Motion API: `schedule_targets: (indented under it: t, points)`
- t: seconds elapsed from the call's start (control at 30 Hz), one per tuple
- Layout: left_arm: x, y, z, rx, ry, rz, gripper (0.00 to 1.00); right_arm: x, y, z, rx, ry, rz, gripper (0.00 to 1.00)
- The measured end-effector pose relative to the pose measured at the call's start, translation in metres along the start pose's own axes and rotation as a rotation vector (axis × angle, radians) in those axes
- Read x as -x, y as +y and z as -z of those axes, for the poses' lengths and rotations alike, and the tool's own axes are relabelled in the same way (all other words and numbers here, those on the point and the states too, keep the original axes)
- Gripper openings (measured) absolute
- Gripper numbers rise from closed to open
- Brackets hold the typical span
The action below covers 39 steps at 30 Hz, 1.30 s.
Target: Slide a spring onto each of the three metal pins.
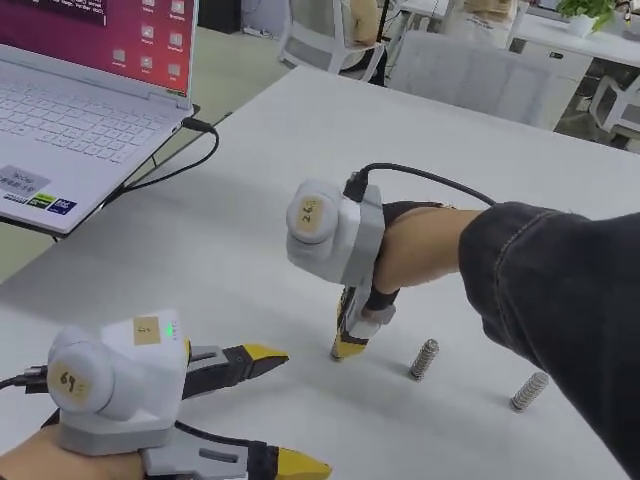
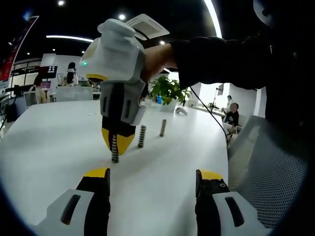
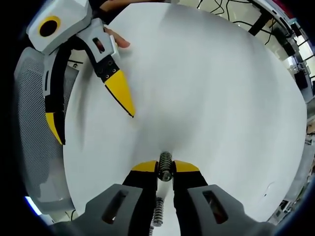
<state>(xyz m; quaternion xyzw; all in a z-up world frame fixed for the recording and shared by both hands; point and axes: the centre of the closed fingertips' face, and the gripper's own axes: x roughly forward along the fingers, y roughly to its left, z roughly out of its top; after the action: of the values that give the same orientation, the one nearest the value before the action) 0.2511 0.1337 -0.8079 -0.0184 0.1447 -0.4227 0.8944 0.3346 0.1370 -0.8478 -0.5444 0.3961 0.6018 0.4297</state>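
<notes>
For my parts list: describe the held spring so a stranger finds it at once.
On the white table, right of the laptop, three springs form a row. The held spring is the one nearest the laptop. Unlike its two neighbours, the right tongs grip it.

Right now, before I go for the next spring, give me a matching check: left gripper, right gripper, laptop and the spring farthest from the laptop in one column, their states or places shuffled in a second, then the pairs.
Column one
1. left gripper
2. right gripper
3. laptop
4. farthest spring

Column two
A. stands free on the table, nothing touching it
B. shut on a spring, pointing down at the table
C. open, holding nothing
D. at the table's left edge in the head view, lid up, screen lit

Pairs: 1-C, 2-B, 3-D, 4-A
</notes>
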Motion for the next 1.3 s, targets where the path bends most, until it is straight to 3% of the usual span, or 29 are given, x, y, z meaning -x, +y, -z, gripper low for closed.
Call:
schedule_targets:
  t: [0.3,0.73,1.2,1.3]
  points:
    - [0.000,0.000,0.001,0.001,0.004,-0.003,0.66,-0.001,0.003,0.001,0.006,-0.015,-0.007,0.16]
    - [-0.001,0.001,-0.003,-0.004,0.007,-0.003,0.67,0.013,0.004,0.011,-0.035,-0.064,0.012,0.21]
    - [-0.006,0.001,-0.006,-0.017,0.015,0.008,0.68,0.028,0.019,0.020,-0.103,-0.147,0.029,0.21]
    - [-0.007,0.000,-0.006,-0.016,0.018,0.011,0.68,0.032,0.024,0.018,-0.124,-0.188,0.029,0.22]
